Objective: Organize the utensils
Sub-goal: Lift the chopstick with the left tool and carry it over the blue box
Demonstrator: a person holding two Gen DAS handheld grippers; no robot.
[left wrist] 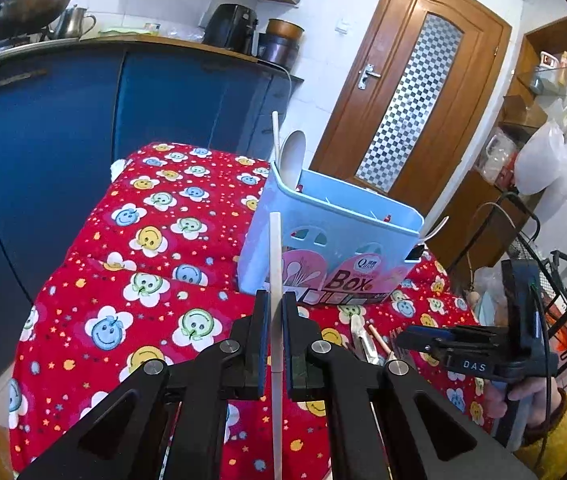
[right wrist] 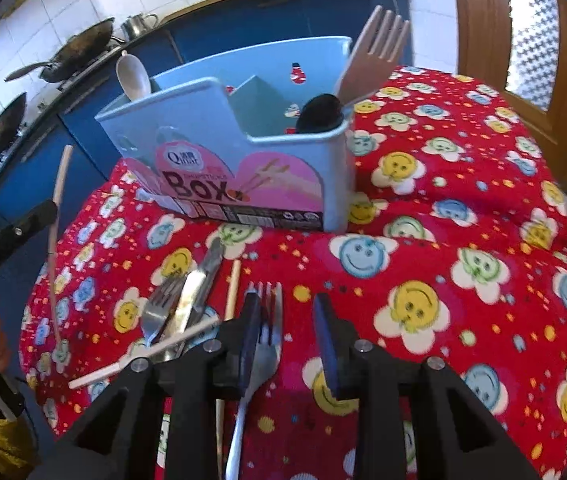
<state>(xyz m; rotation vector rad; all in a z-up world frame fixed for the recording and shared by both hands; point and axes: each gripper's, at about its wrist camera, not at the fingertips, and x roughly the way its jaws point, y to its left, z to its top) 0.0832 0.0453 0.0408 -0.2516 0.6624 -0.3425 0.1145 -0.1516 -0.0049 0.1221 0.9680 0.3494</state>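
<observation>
We see the left gripper (left wrist: 276, 308) clamped nearly closed on a white chopstick (left wrist: 275, 256), which stands upright between the pads, lifted above the cloth and in front of the blue utensil box (left wrist: 323, 232). The right gripper (right wrist: 287, 320) sits with jaws partly apart, nothing pinched; a light plastic fork (right wrist: 259, 356) lies on the cloth between and below its fingers, whether touching the left pad we can't tell. No earlier frame, so only the current gap is noted.

Loose utensils rest on the red smiley tablecloth (right wrist: 443, 260) just left of the right gripper: a metal fork (right wrist: 159, 308), a metal knife-like piece (right wrist: 199, 284), another white chopstick (right wrist: 143, 354) and a wooden chopstick (right wrist: 232, 290), overlapping in a pile.

The box stands upright on the cloth, with compartments. Inside: a white spoon (right wrist: 133, 76) at the left end, a wooden fork (right wrist: 375, 52) and a dark spoon (right wrist: 321, 114) at the right end. Middle section contents unclear.
</observation>
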